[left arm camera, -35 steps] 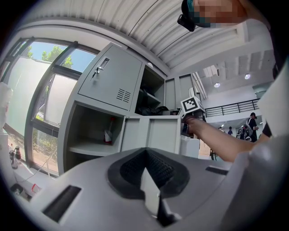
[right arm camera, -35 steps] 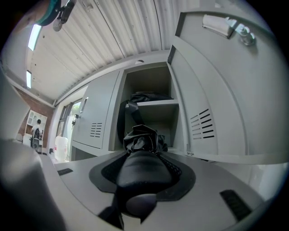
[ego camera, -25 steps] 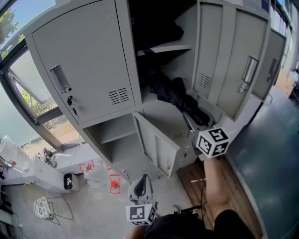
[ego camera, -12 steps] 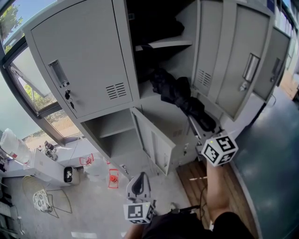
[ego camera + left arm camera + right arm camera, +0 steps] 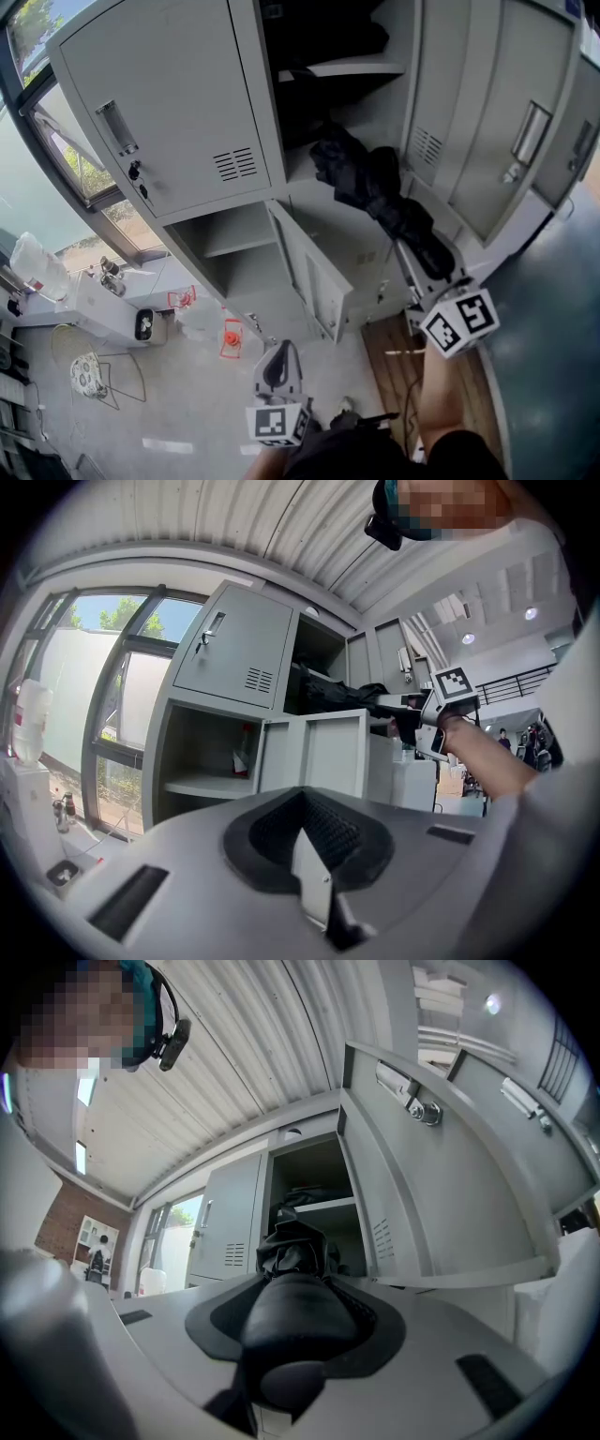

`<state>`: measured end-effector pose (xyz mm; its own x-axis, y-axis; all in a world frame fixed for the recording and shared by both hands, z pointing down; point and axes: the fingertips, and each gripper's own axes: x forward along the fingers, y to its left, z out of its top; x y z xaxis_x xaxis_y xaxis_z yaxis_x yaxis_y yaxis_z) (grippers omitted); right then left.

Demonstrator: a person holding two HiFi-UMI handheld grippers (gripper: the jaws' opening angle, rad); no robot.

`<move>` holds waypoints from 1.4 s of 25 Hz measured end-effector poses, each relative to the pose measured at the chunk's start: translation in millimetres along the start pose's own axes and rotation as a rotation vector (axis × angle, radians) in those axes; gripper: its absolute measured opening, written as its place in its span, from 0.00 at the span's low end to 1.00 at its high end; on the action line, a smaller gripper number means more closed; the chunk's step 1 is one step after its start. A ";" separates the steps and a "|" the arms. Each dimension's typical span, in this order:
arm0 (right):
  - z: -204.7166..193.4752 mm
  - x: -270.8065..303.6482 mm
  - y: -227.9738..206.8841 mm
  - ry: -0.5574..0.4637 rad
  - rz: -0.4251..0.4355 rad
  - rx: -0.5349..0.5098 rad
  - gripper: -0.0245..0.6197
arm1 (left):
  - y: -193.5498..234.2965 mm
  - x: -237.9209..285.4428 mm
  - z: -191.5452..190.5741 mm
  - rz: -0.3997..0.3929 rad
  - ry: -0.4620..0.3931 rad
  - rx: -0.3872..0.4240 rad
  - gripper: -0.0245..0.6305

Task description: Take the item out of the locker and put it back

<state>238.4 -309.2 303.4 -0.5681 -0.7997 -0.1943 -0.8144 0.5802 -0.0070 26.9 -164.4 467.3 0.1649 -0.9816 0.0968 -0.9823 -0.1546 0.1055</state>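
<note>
Now R tool (image 5: 289, 1340) clamps black item (image 5: 370, 183).

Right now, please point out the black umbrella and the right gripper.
black umbrella (image 5: 370, 187), head view, on its folded canopy.
right gripper (image 5: 417, 258), head view, between its fingertips.

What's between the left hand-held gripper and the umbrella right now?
In the head view, the open lower locker door stands between the left hand-held gripper and the black umbrella.
</note>
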 end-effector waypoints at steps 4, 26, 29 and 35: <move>9.2 -5.6 9.9 -0.022 0.021 -0.021 0.30 | 4.2 -1.0 -3.0 0.010 -0.013 0.000 0.03; 29.3 -8.4 127.3 -0.031 -0.072 -0.064 0.30 | 120.7 -47.5 26.5 -0.078 -0.112 0.022 0.03; 32.6 -6.1 150.8 -0.044 -0.059 -0.072 0.30 | 133.5 -54.9 29.7 -0.083 -0.122 0.029 0.02; 28.7 -6.5 190.6 -0.050 -0.042 -0.064 0.30 | 157.1 -68.2 35.9 -0.092 -0.134 0.035 0.02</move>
<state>90.2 -189.0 275.2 -0.5279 -0.8135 -0.2440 -0.8442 0.5340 0.0465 -141.8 -125.8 441.8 0.2435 -0.9689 -0.0447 -0.9665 -0.2463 0.0729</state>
